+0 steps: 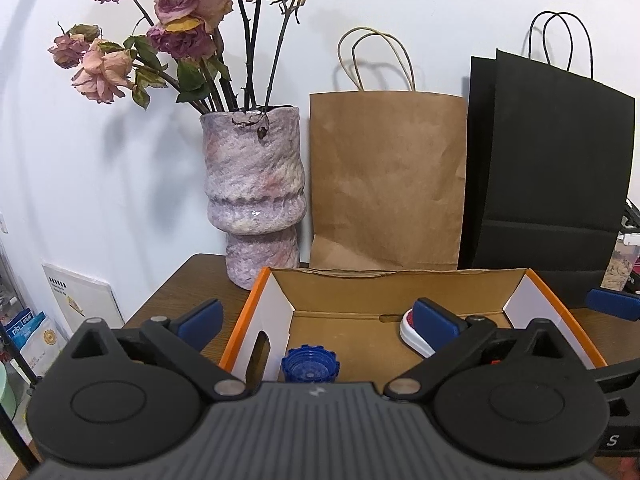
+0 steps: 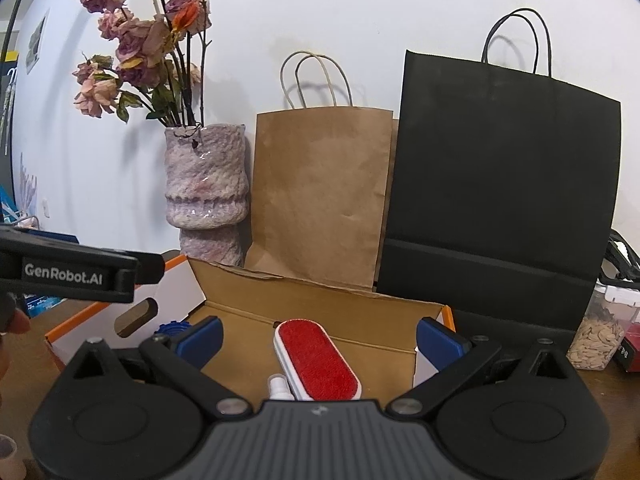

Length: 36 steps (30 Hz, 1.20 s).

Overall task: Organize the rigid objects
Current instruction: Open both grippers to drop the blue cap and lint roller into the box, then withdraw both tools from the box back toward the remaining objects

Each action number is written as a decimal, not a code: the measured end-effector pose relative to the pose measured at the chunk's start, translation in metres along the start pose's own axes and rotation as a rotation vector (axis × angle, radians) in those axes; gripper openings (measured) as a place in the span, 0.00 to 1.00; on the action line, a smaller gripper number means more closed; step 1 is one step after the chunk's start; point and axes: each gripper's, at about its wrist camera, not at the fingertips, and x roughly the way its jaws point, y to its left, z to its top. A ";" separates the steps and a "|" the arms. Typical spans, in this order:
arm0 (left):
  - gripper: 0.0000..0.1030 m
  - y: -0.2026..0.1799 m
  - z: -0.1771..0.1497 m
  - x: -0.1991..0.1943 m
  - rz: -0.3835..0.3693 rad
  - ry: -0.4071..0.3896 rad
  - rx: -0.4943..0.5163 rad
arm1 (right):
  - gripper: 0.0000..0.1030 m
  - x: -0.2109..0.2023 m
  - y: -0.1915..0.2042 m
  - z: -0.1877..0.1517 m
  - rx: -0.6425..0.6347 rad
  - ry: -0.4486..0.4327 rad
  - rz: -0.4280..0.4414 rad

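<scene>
Landmark: an open cardboard box (image 1: 384, 284) with orange outer edges and white end flaps, on a brown wooden table (image 1: 180, 280).
Vase: a mottled purple-pink ceramic vase (image 1: 256, 196) of dried roses (image 1: 176, 4) stands just behind the box's left rear corner.
Left gripper: the left gripper (image 1: 318, 318) hovers over the box's near left part, its blue-padded fingers spread wide and gripping nothing.
Blue cap: a ridged blue plastic cap (image 1: 310, 365) lies on the box floor at the near left corner, beside the white flap.
Brown bag: a kraft paper bag (image 1: 386, 180) stands upright behind the box's middle.
Lint brush: a white brush with a red felt pad (image 2: 318, 354) lies pad up on the box floor, right of the cap.
Right gripper: the right gripper (image 2: 318, 336) sits above the brush, fingers released and wide apart either side of it, touching nothing.
Black bag: a black paper bag (image 2: 500, 176) stands behind the box's right end.
Jar: a clear container of pale seeds (image 2: 598, 340) sits right of the box.
</scene>
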 end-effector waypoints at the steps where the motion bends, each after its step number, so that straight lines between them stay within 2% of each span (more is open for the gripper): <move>1: 1.00 0.000 0.000 -0.002 -0.002 -0.001 0.000 | 1.00 -0.002 0.000 -0.001 0.002 -0.001 0.000; 19: 1.00 0.008 -0.017 -0.040 -0.023 0.010 -0.010 | 1.00 -0.047 0.005 -0.015 0.024 -0.005 -0.003; 36: 1.00 0.015 -0.038 -0.096 -0.043 0.002 -0.004 | 1.00 -0.104 0.021 -0.035 0.032 -0.006 0.005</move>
